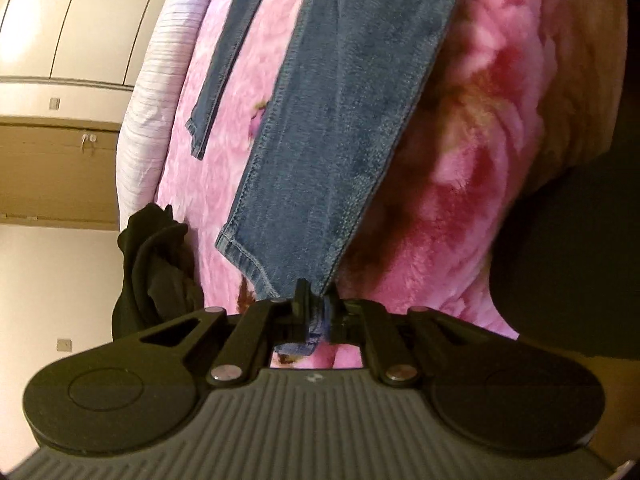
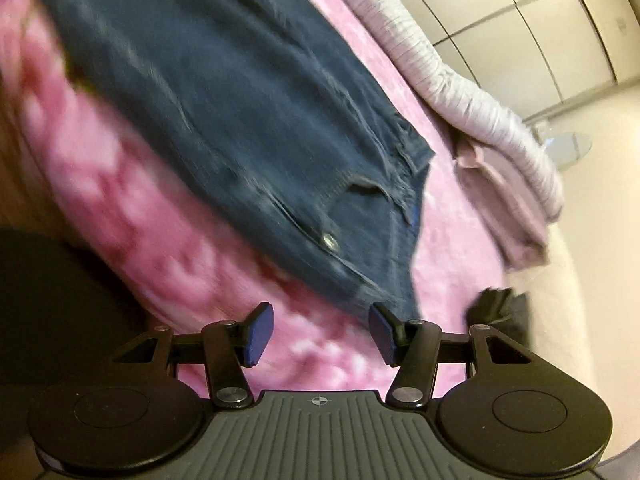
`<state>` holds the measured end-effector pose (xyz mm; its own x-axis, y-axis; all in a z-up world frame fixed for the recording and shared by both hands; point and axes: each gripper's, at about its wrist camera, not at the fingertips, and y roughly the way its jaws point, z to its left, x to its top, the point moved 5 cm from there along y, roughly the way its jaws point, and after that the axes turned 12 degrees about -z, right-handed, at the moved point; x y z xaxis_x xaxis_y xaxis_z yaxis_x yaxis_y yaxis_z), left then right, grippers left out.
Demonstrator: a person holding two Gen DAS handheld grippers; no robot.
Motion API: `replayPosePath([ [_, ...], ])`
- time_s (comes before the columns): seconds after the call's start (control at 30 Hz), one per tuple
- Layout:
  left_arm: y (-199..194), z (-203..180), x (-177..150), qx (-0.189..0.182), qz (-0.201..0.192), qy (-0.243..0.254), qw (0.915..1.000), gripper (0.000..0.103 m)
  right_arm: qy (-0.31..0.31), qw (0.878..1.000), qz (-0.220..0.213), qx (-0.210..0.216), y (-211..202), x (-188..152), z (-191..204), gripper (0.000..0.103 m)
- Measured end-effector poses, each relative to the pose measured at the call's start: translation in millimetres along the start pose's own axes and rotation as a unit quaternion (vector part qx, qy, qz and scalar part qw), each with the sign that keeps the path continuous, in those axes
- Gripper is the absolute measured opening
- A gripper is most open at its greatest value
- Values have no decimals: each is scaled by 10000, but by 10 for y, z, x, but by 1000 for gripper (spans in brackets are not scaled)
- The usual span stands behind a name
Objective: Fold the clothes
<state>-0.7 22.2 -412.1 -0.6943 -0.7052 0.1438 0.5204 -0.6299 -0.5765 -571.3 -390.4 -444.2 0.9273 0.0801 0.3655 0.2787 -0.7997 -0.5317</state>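
Observation:
A pair of blue jeans lies stretched out on a fluffy pink blanket. In the left wrist view my left gripper is shut on the hem of the near trouser leg, with denim bunched between the pads. The other leg lies further off to the left. In the right wrist view the waist end of the jeans, with its metal button, lies just ahead of my right gripper. That gripper stands open over the pink blanket, its blue pads holding nothing. The right view is motion-blurred.
A crumpled black garment lies at the blanket's edge beside the left gripper. A pale mauve folded garment and a white ribbed cover lie beyond the jeans' waist. A dark cloth sits right of the right gripper. Cupboard doors stand behind.

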Motion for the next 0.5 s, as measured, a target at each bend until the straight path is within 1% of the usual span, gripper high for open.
replayPosePath([
  [0.1, 30, -1, 11, -8, 26, 37, 10000, 8, -470, 9987, -152, -101, 96, -97, -11, 55],
  [0.13, 111, 37, 24, -11, 43, 38, 10000, 8, -661, 9975, -199, -157, 133, -108, -24, 55],
  [0.27, 138, 62, 24, -41, 99, -52, 9999, 9, -1264, 9908, -436, -225, 277, -131, -84, 55],
  [0.3, 134, 58, 28, -53, 116, -65, 9999, 9, -1335, 9899, -466, -140, 325, -140, -100, 55],
  [0.33, 127, 55, 33, -65, 129, -68, 9999, 9, -1249, 9912, -437, -56, 363, -163, -148, 47],
  [0.37, 115, 57, 43, -83, 128, -33, 9999, 9, -1133, 9928, -397, 24, 400, -189, -202, 10],
  [0.4, 103, 59, 54, -102, 127, 2, 9999, 9, -1017, 9941, -358, 104, 436, -215, -256, 10],
  [0.47, 78, 63, 76, -138, 125, 72, 9998, 9, -780, 9964, -340, 28, 376, -265, -392, 9],
  [0.5, 69, 66, 86, -150, 123, 93, 9998, 9, -756, 9966, -340, -13, 331, -282, -422, 9],
])
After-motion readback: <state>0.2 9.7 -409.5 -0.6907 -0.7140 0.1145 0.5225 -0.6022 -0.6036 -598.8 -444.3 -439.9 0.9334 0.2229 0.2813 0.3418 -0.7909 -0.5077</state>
